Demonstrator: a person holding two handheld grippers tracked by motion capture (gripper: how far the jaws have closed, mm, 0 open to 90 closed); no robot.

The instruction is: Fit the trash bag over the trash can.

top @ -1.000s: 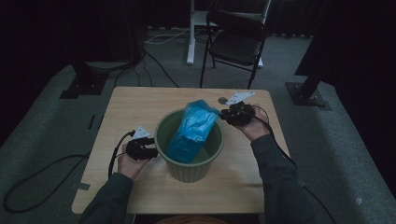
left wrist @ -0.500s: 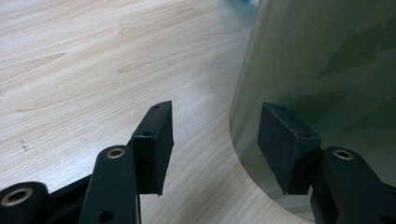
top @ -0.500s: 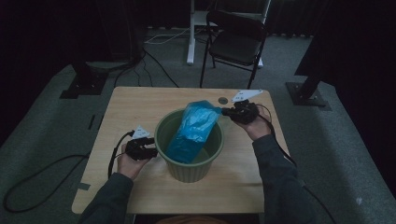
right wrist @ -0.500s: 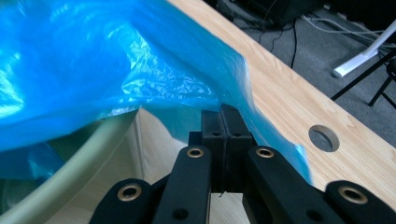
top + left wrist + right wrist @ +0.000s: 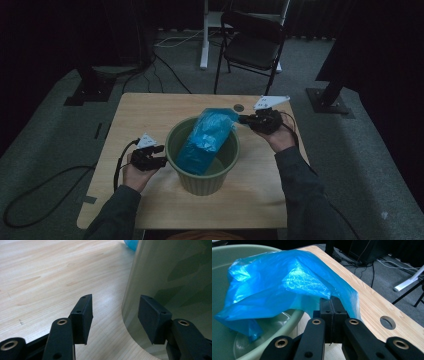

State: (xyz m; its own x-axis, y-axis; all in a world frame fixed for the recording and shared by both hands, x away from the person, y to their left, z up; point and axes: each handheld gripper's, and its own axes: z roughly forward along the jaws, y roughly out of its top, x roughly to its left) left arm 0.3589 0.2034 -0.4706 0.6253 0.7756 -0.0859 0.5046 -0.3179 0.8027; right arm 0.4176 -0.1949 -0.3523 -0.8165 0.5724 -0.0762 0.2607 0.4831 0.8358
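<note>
The blue plastic bag (image 5: 206, 141) lies partly inside the green bin (image 5: 202, 177) at the middle of the wooden table (image 5: 150, 107), its top corner drawn out over the rim. The right gripper (image 5: 243, 119) has that corner pinched, jaws pressed together on the thin film. The left gripper (image 5: 115, 317) sits at the bin's near-left side, jaws apart, one seemingly against the bin wall. A black chair (image 5: 252, 45) stands beyond the table
</note>
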